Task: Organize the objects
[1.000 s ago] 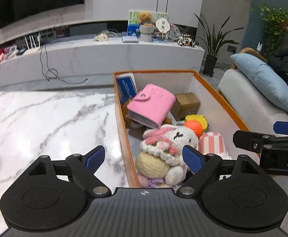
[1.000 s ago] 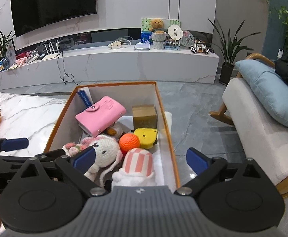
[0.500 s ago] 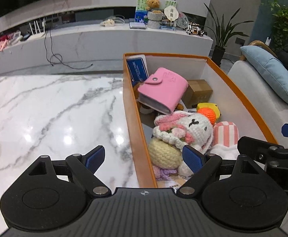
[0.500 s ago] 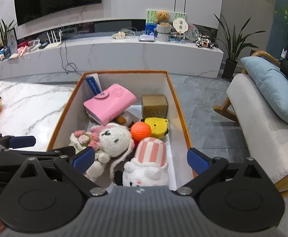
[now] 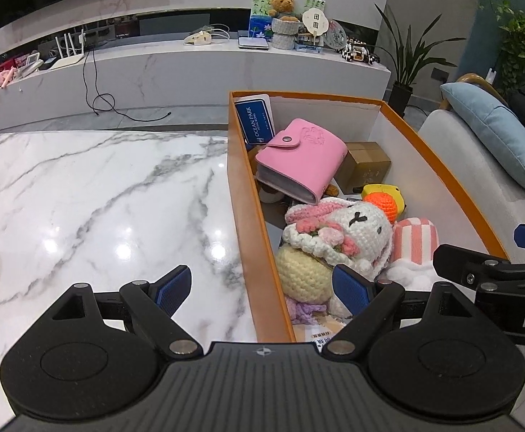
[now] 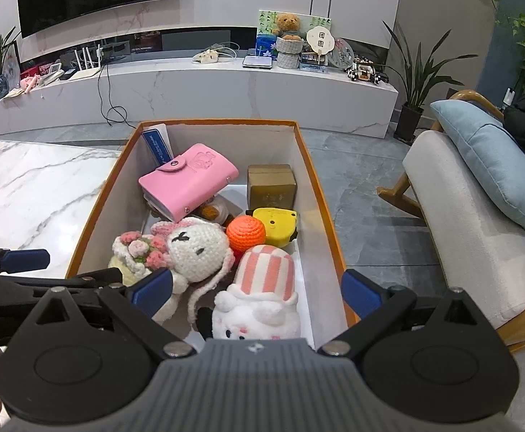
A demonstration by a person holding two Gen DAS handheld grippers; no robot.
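Between our right gripper fingers, spread wide and empty, sits the striped plush, just ahead in the orange box. Left gripper, also spread, straddles the box's left wall; crochet bunny lies by its right finger. Suggest we drop the right straight down on the striped plush, clear of the bunny, before closing.

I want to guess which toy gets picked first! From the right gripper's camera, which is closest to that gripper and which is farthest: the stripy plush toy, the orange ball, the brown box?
1. The stripy plush toy, just ahead of the right gripper, at the near end of the bin.
2. The orange ball, mid-bin, behind the plush.
3. The brown box, toward the far end, right side.
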